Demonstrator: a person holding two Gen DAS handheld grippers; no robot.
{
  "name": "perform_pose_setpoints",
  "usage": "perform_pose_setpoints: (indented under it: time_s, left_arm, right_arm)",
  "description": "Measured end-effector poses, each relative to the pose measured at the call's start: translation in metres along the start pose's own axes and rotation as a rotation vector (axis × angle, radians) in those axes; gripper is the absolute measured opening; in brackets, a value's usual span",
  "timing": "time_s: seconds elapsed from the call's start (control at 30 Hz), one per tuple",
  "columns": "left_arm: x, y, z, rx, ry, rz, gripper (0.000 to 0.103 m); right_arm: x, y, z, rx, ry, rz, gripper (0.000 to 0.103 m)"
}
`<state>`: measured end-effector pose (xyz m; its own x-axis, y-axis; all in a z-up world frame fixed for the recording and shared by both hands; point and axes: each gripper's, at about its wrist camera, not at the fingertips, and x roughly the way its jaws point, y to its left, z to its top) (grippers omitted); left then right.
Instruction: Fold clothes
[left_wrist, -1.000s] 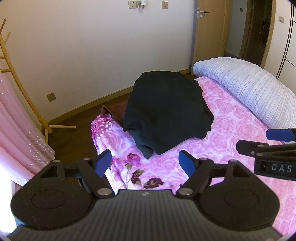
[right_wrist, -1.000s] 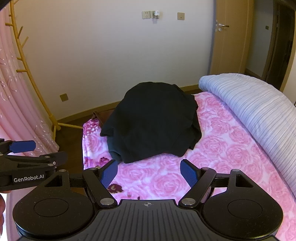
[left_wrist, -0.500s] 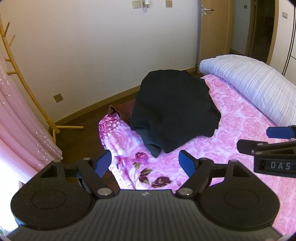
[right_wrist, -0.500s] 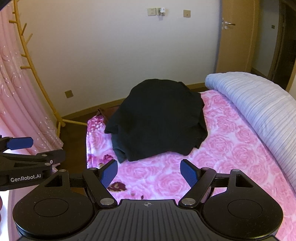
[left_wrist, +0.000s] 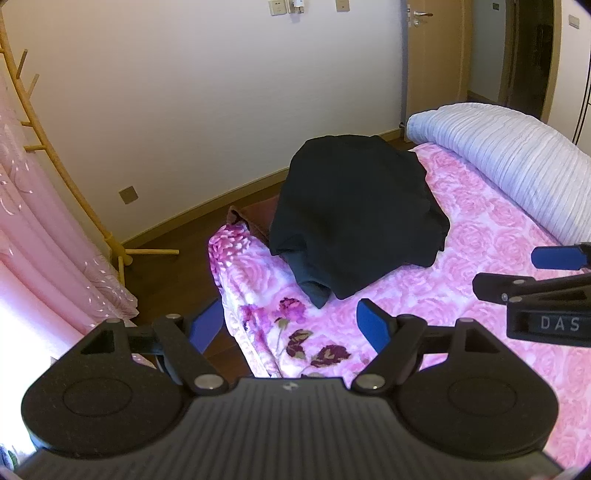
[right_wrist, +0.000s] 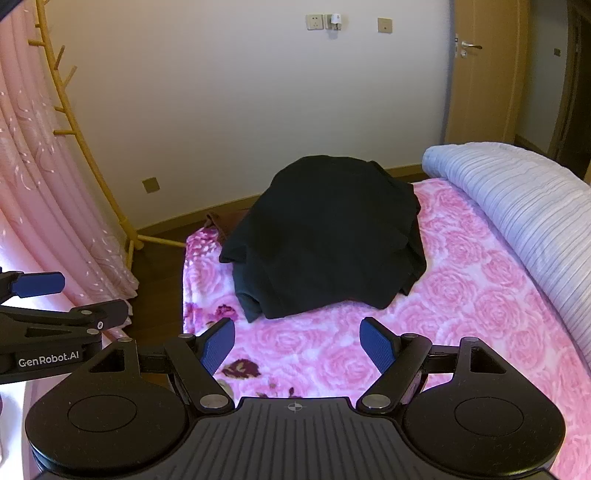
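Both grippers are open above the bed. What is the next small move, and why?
Probably bring both forward and down to the near edge of the black garment. It lies bunched on the pink bedspread, and the left gripper and right gripper are open, empty and short of it.

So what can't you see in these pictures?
- What kind of clothes the black pile holds: both views, folds hide it.
- The brown thing behind the pile: mostly covered in both views.
- The bed near me: both views, each gripper's body blocks it.
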<state>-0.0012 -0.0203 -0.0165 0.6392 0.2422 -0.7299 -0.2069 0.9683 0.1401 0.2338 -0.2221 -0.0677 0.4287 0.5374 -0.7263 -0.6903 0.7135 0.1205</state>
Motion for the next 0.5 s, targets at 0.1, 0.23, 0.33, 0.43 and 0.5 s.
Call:
perform_pose_setpoints:
  time_s: [0.1, 0.23, 0.33, 0.43, 0.5]
  left_arm:
    - [-0.001, -0.003, 0.0, 0.005, 0.002, 0.005, 0.077]
    - [0.005, -0.006, 0.0, 0.024, 0.013, 0.001, 0.077]
    - [0.018, -0.004, 0.003, 0.026, 0.025, -0.016, 0.077]
    - [0.036, 0.0, 0.008, 0.035, 0.023, -0.046, 0.077]
    - [0.055, 0.006, 0.014, 0.058, 0.014, -0.063, 0.077]
  right_arm:
    - [0.0, -0.002, -0.001, -0.001, -0.001, 0.003, 0.078]
    - [0.002, -0.007, -0.003, 0.012, -0.001, 0.002, 0.078]
    - [0.008, -0.012, -0.003, 0.027, 0.006, -0.006, 0.078]
    - [0.017, -0.017, -0.002, 0.027, 0.007, -0.015, 0.078]
    - [0.025, -0.023, -0.001, 0.04, 0.003, -0.022, 0.078]
